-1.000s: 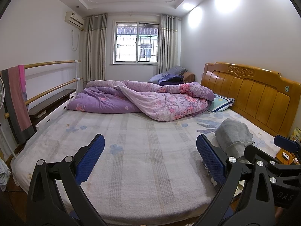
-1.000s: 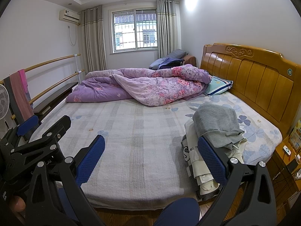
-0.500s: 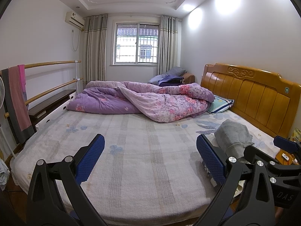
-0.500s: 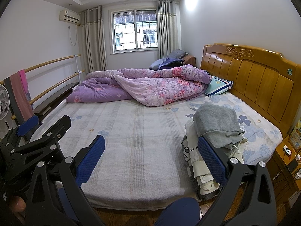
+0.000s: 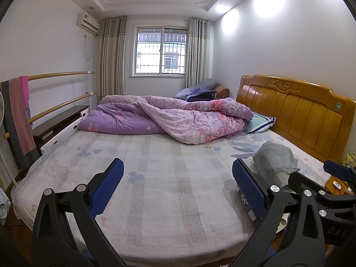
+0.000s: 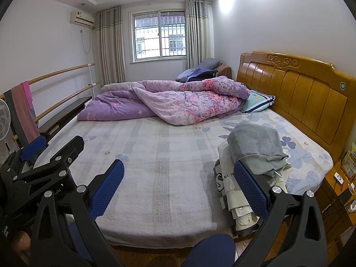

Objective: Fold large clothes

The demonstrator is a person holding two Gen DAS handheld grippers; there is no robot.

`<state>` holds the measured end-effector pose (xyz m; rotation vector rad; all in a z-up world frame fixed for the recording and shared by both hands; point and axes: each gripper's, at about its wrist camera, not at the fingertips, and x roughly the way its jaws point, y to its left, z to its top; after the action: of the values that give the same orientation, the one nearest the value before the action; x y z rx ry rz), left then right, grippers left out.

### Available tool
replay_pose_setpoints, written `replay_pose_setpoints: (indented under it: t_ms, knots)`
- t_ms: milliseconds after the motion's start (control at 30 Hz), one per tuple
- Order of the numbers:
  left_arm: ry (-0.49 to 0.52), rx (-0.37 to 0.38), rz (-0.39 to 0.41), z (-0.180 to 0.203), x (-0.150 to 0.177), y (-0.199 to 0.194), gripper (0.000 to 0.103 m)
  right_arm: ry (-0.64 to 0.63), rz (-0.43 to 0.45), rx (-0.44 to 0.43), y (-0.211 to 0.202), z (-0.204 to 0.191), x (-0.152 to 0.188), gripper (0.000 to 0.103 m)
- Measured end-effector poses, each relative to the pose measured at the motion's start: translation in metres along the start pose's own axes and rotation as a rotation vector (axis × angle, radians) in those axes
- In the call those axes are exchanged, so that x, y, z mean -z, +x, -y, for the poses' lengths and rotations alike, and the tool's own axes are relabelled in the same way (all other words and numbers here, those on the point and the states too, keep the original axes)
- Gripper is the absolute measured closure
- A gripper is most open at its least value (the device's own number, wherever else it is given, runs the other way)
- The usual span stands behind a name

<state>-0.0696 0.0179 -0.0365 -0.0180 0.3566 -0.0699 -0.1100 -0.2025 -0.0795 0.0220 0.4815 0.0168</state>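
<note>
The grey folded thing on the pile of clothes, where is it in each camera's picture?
Left wrist view: the grey garment sits at the right, just behind the right blue finger, its pile mostly hidden.
Right wrist view: it lies right of centre, on top of the clothes pile at the bed's near edge.
Shared landmark: the wooden headboard stands behind it in both.

Your left gripper [image 5: 178,187] and right gripper [image 6: 179,184] are matt black plastic with shiny metal screws, and their blue pads [image 6: 106,187] look dimpled and rubbery. The bed [image 6: 160,155] at centre frame wears a nubbly, towel-like sheet under a soft purple quilt [image 6: 169,102]. At the right you see a glossy varnished wooden headboard [image 6: 296,89] and a grey knit garment [image 6: 255,144] atop smoother cream cloth.
</note>
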Motion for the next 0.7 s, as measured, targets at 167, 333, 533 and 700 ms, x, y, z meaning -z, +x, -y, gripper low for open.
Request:
replay_pose_setpoints:
  t_ms: [167, 333, 533, 700]
  knots:
    - [-0.001, 0.001, 0.002, 0.0001, 0.0001, 0.0002, 0.005, 0.000, -0.003, -0.001, 0.0016, 0.0005, -0.0011, 0.008]
    - [0.000, 0.002, 0.001, -0.0007, 0.0003, 0.0012, 0.005, 0.001, -0.003, -0.002, 0.0015, 0.0005, -0.0012, 0.008]
    - [-0.003, 0.001, -0.002, -0.0033, 0.0010, 0.0027, 0.005, -0.002, -0.005, -0.002, 0.0028, -0.0001, -0.0020, 0.008]
    - [0.001, -0.001, 0.000, -0.0031, 0.0013, 0.0019, 0.005, -0.001, -0.007, -0.004, 0.0032, 0.0000, -0.0024, 0.008]
